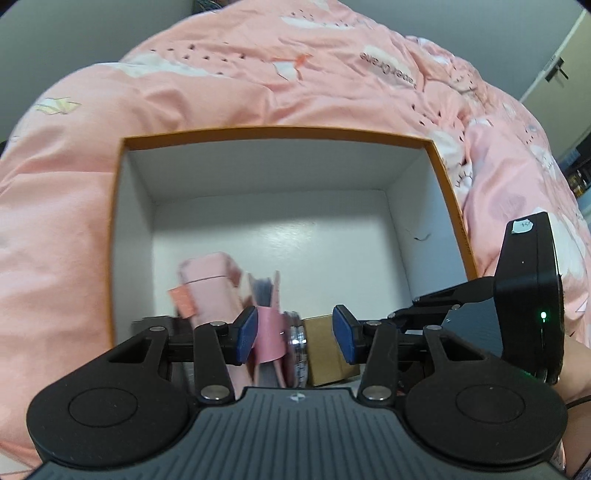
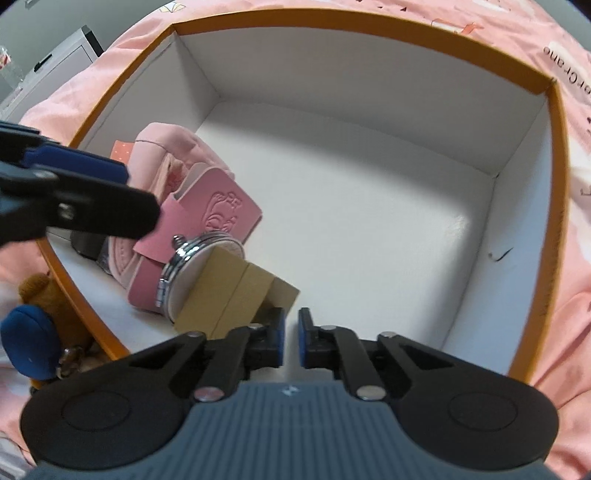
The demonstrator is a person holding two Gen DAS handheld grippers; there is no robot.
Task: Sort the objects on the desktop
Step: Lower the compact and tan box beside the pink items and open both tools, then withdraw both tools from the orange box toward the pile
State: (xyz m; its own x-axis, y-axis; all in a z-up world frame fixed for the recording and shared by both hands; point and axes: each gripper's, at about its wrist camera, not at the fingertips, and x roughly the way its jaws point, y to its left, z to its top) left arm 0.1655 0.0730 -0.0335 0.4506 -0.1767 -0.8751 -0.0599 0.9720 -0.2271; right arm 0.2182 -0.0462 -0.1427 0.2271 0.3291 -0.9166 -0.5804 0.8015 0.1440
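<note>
An orange-rimmed white box lies on pink bedding. Near its left wall sit a pink pouch, a pink embossed wallet, a round metal case and a small brown cardboard box. My right gripper is shut with nothing between its pads, just beside the brown box's corner. My left gripper hangs open over the wallet, the metal case and the brown box. Its left pad is close to the wallet's strap, and its fingers reach in over the box's left rim.
Pink quilt surrounds the box. A brown plush toy and a blue rounded object lie outside the left wall. A black item sits in the box corner. The box's right half holds only a dark thread.
</note>
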